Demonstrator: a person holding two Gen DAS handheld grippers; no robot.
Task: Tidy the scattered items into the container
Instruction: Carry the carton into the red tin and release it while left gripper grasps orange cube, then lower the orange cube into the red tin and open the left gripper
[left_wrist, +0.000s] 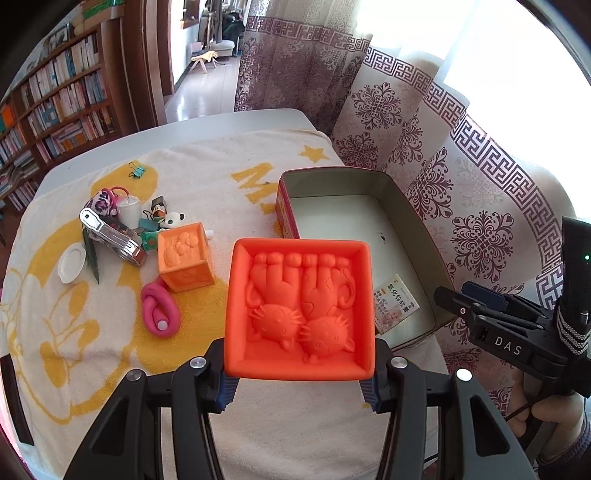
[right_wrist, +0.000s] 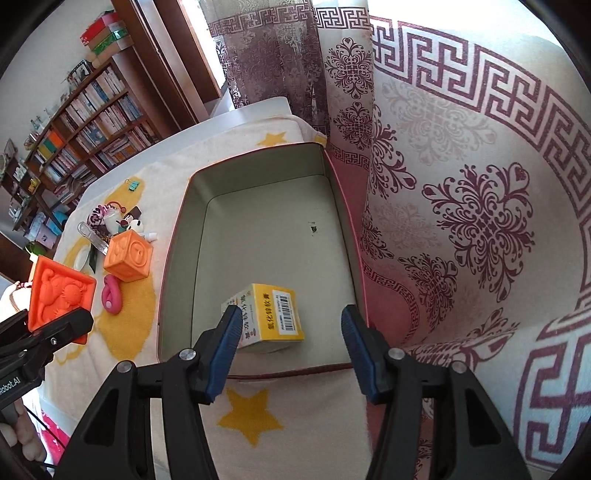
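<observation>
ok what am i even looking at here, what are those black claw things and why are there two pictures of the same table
Those black claws are hand-held grippers: a person holds one in each hand, and each carries a wide-angle camera that looks along its two fingers. So the two pictures are one moment seen from each hand.

The left gripper is shut on an orange cube with two cats moulded into its face. The right gripper is open and holds nothing; it hangs over a metal tin, where a small yellow box already lies.

On the towel beside the tin wait a second orange cube, a pink loop toy, a white lid, a green binder clip and a heap of small toys.
</observation>
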